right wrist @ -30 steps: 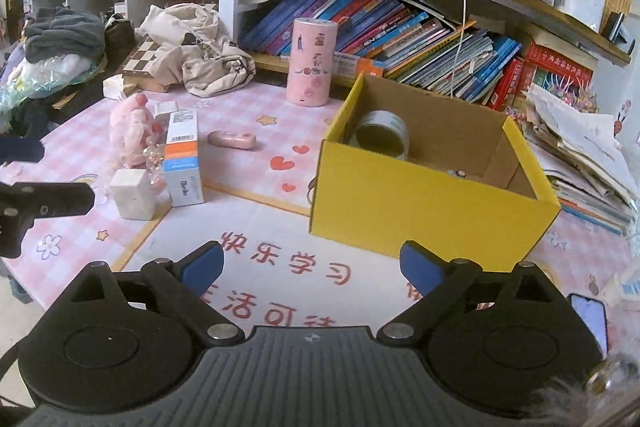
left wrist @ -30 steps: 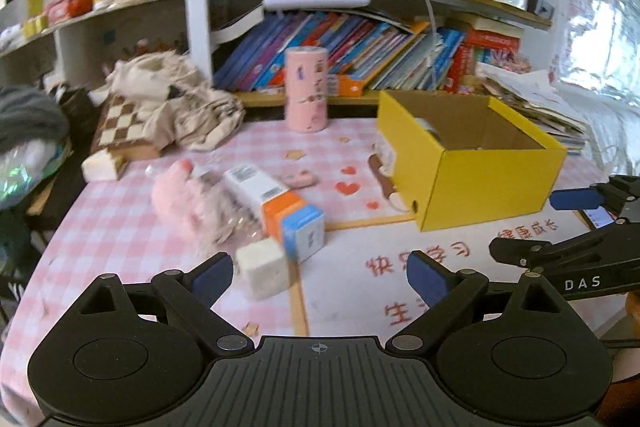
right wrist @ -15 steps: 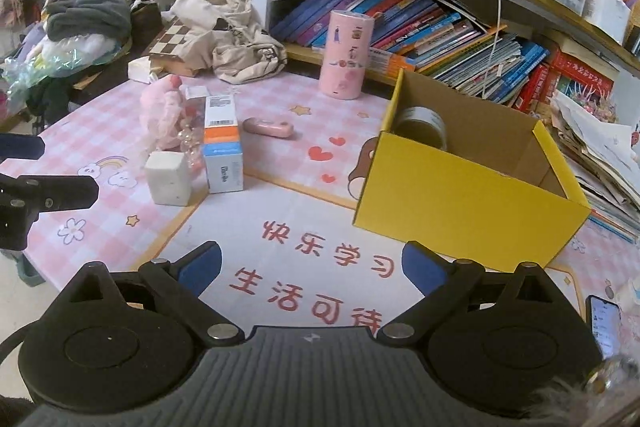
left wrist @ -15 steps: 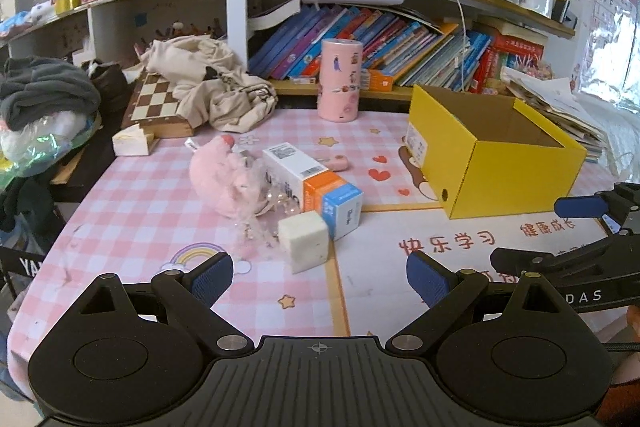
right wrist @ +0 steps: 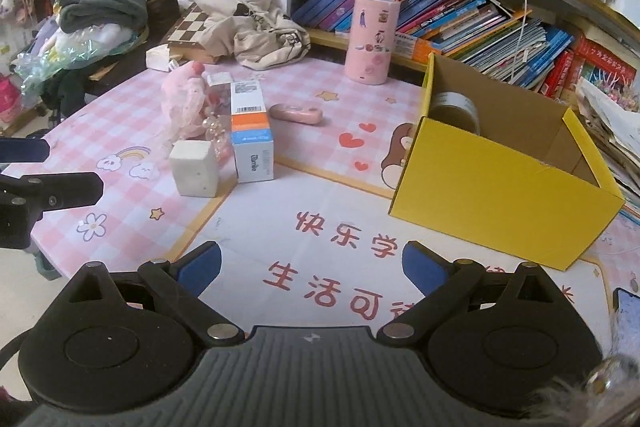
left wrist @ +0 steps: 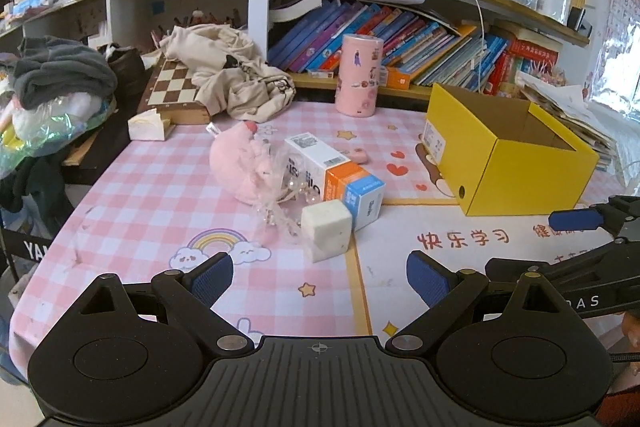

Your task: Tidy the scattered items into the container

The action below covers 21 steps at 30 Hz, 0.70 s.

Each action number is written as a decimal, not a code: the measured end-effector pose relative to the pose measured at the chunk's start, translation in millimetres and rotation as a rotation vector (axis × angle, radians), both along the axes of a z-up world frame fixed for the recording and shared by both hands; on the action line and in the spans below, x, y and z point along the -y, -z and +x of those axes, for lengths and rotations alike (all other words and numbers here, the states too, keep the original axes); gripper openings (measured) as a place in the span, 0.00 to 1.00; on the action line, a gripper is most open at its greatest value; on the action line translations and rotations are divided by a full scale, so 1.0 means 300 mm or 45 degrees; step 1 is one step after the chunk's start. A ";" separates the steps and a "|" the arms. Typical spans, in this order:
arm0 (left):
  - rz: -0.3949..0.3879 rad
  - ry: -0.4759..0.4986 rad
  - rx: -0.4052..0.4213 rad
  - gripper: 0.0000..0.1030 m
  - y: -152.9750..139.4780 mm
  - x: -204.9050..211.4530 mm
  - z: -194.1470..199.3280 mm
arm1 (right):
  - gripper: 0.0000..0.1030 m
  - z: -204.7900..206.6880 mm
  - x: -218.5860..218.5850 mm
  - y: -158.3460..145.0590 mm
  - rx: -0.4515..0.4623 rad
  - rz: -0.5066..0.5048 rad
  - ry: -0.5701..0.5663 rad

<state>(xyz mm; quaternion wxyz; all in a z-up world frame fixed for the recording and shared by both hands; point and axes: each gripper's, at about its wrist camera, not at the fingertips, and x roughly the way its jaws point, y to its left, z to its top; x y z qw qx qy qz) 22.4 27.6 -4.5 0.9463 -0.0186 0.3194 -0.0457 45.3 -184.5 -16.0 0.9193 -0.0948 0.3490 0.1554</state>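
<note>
Pulled back from the table since 1 s ago: white cube point(left wrist: 327, 229) and long carton point(left wrist: 335, 175) now farther from left gripper point(left wrist: 320, 277), more of the pink checked tablecloth point(left wrist: 132, 203) in view; yellow box point(left wrist: 516, 163) shifted right in left view, farther off in right view.

Yellow box open-topped, on right part of table, roll of tape point(right wrist: 456, 107) inside vs. far-left wall. Scattered items grouped left of box, well apart from it: white cube touching blue end of white/orange/blue carton; pink plush toy point(left wrist: 240, 167) w/ clear crinkled wrap point(left wrist: 276, 207) just left of carton; small pink oval case point(right wrist: 296, 115) betw. carton and box. Tall pink cylinder tin point(left wrist: 358, 75) upright at back near bookshelf point(left wrist: 420, 39). Chessboard point(left wrist: 176, 87) under beige cloth bag point(left wrist: 232, 75) at back left; grey clothes pile point(left wrist: 60, 71) further left.

Left gripper spread wide, empty, hovering above near table edge, cube ahead. Right gripper point(right wrist: 312, 269) spread wide too, empty, over white mat w/ red characters point(right wrist: 332, 267), box ahead to its right. Phone point(right wrist: 626, 311) at near-right edge.
</note>
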 end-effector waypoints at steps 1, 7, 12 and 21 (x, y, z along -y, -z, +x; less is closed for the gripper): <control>0.000 -0.002 -0.002 0.93 0.002 -0.002 0.000 | 0.95 0.002 -0.003 0.001 -0.004 -0.001 -0.003; -0.006 -0.012 -0.010 0.93 0.012 -0.013 -0.004 | 0.95 0.003 -0.016 0.008 -0.018 -0.006 -0.014; -0.009 -0.012 -0.004 0.93 0.013 -0.019 -0.005 | 0.95 0.004 -0.023 0.008 -0.022 -0.010 -0.017; -0.013 -0.027 -0.002 0.93 0.011 -0.036 -0.004 | 0.95 0.008 -0.048 0.008 -0.024 -0.026 -0.041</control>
